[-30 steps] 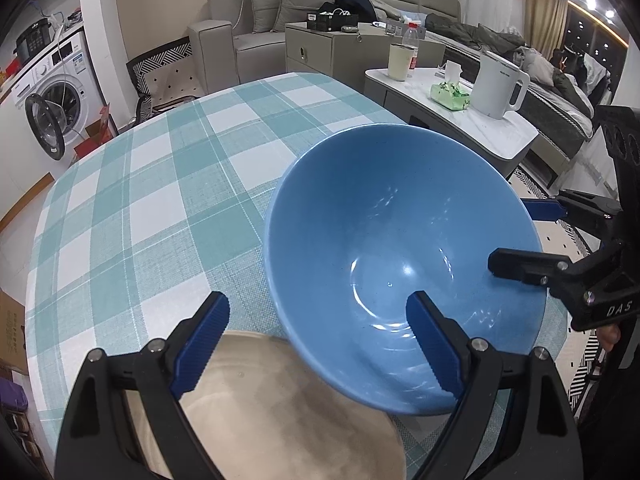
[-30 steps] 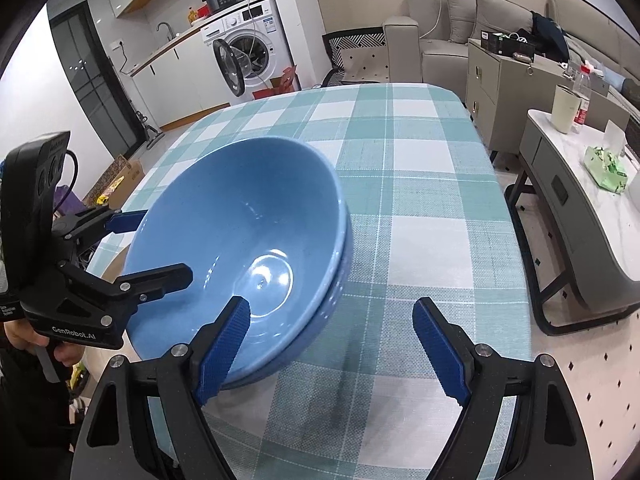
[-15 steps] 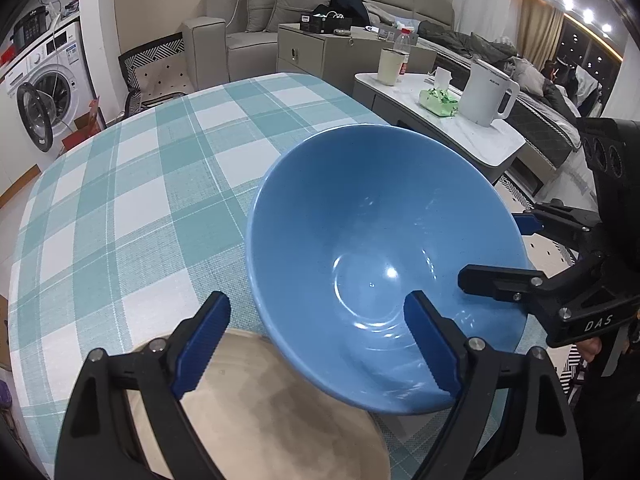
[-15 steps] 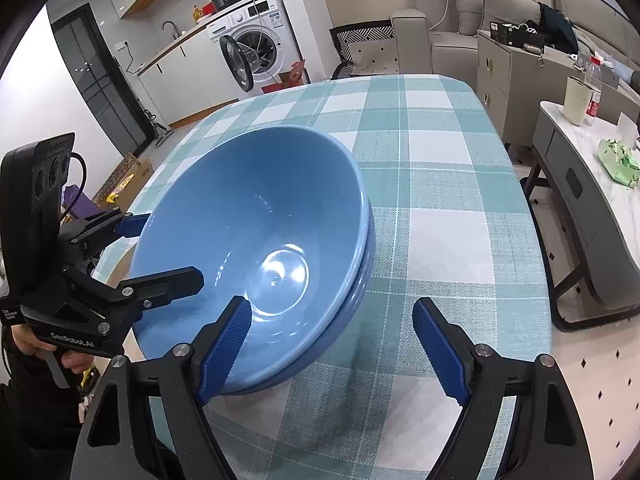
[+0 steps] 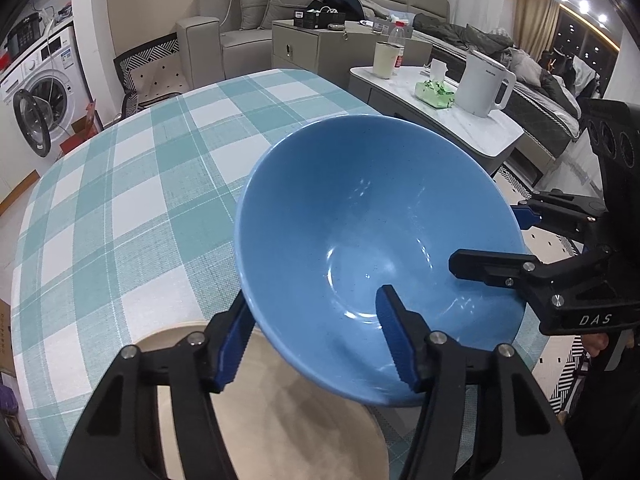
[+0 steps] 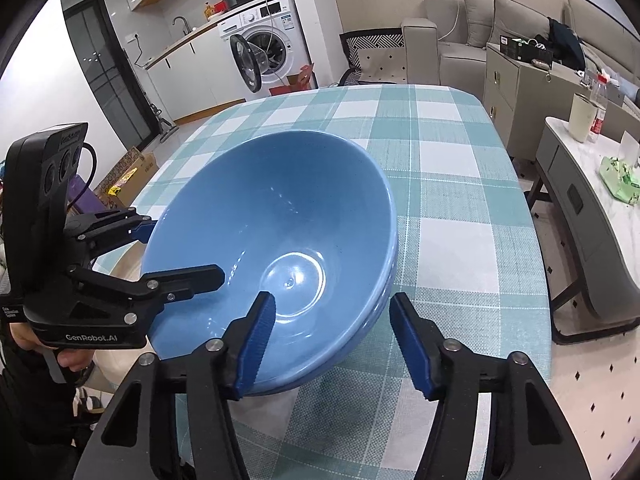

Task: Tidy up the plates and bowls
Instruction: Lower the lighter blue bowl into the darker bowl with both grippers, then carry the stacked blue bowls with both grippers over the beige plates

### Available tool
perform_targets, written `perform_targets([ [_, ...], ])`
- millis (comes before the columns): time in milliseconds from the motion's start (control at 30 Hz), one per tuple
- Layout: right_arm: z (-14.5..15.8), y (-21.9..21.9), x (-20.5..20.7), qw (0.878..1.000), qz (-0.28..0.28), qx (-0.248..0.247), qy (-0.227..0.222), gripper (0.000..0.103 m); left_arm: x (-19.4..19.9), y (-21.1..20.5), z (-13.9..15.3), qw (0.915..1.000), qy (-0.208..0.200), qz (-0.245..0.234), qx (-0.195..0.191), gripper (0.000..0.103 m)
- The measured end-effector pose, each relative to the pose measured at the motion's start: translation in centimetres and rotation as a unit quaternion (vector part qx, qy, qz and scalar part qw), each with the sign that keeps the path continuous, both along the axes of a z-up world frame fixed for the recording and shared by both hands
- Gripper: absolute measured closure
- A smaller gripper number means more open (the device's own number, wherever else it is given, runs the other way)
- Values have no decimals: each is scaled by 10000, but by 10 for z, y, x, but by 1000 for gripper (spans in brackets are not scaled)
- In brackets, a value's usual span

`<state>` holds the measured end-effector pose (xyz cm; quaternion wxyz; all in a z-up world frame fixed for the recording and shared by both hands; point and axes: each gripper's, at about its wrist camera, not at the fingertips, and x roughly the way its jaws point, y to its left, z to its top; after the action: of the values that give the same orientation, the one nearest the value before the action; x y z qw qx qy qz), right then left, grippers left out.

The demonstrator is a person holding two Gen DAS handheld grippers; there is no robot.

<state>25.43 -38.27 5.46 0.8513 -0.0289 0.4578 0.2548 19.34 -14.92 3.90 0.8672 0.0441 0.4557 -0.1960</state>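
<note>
Two stacked blue bowls (image 5: 372, 240) (image 6: 276, 248) are tilted above the checked table. My left gripper (image 5: 316, 344) straddles their near rim, one finger inside and one outside; its jaws have narrowed but a gap shows on the wall. My right gripper (image 6: 332, 340) straddles the opposite rim the same way. A beige plate (image 5: 280, 420) lies on the table under the bowls' near side, and its edge shows in the right wrist view (image 6: 116, 360).
The table with a teal and white checked cloth (image 5: 120, 208) (image 6: 440, 184) stretches beyond the bowls. A low white side table (image 5: 436, 112) with a kettle and cup stands to the right. A sofa and a washing machine stand at the back.
Both grippers have narrowed their jaws around the bowls' rim. The bowls have tilted and shifted slightly toward the plate.
</note>
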Motion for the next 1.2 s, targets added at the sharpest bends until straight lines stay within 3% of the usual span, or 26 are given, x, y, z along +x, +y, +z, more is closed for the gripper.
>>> perform_targets([
  [67,1,2,0,10000,11,-27,-40,50,0,2,0,10000,1,27,-14,47],
  [300,3,5,-3,9998,-11,-164,-112,51,0,5,1,9999,-21,97,44,57],
  [1200,11,3,-8,9995,-79,-185,-251,51,2,4,5,9999,-50,136,79,58],
])
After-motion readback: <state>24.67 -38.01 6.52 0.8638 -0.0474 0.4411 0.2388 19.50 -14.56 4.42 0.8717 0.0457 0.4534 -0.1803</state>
